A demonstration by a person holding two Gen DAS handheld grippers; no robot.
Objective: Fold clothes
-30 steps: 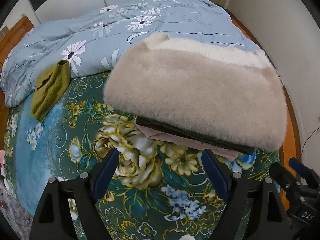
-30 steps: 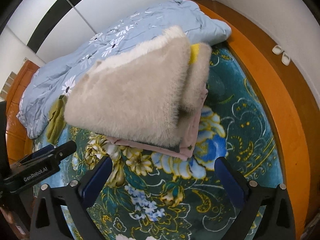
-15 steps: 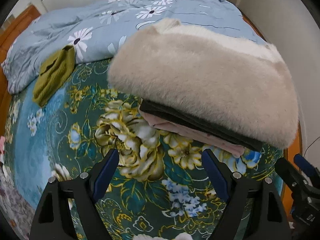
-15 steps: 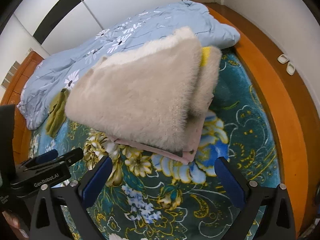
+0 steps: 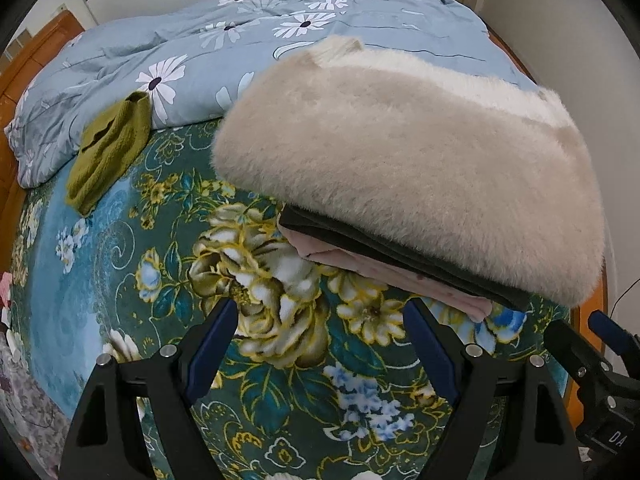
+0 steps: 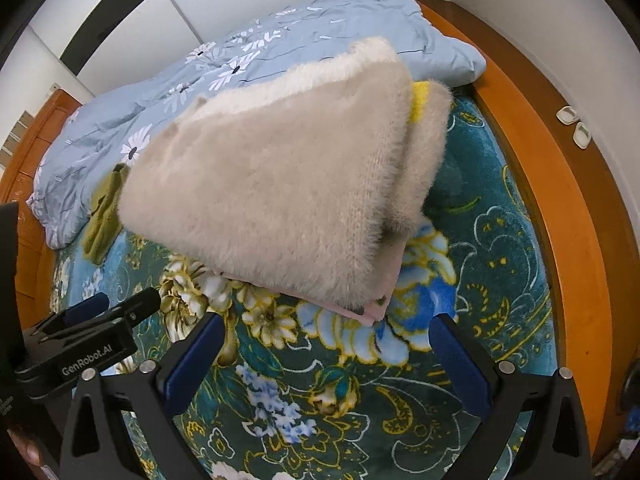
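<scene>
Lying far left of the left tongs (image 5: 320, 344), an olive garment (image 5: 106, 158) rests against the blue quilt (image 5: 224, 52). Ahead of both wide-open, empty tongs, the folded fluffy beige sweater (image 5: 420, 172) tops a dark and pink stack (image 5: 384, 258). The right tongs (image 6: 326, 354) hover over the floral bedspread (image 6: 492, 240).

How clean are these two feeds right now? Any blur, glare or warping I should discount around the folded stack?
Left wrist: sharp, evenly lit; the fuzzy beige sweater looks soft only from its pile; fisheye bows the blue duvet, corners are black. Right wrist: equally sharp; the orange bed frame curves strongly; no glare on the stack; both sets of tongs are crisp and open.
</scene>
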